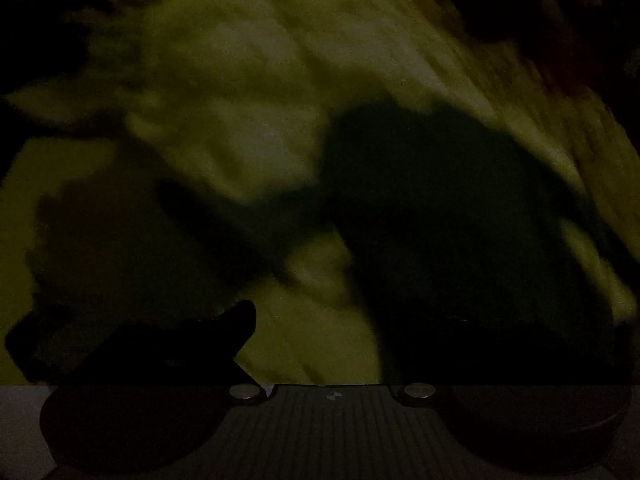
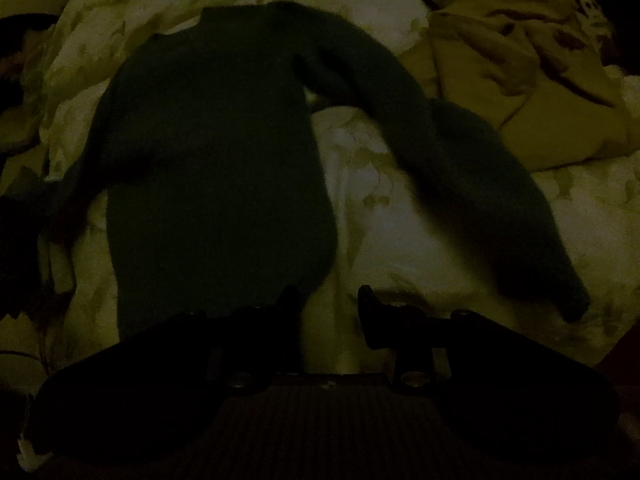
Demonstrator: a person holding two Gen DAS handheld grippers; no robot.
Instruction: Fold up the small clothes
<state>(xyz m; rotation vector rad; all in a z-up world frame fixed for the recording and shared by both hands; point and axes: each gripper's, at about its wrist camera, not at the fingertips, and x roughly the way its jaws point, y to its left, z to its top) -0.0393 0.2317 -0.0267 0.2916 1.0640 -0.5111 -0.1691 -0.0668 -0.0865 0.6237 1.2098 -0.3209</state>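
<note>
A dark green long-sleeved top (image 2: 208,152) lies spread flat on a pale patterned bedsheet (image 2: 400,232). Its right sleeve (image 2: 472,176) runs down to the lower right and ends in a cuff (image 2: 576,304). My right gripper (image 2: 328,308) hovers at the top's lower hem, open, with only bare sheet in the gap; its left finger overlaps the hem's edge. The left wrist view is blurred and very dark. There the top (image 1: 440,220) fills the right half. My left gripper (image 1: 332,332) stands wide open over the sheet (image 1: 240,140); its right finger is lost against the dark fabric.
A yellow cloth with cartoon prints (image 2: 520,60) lies crumpled at the upper right. Dark shapes (image 2: 20,60) sit at the left edge. The bedsheet is rumpled all around the top.
</note>
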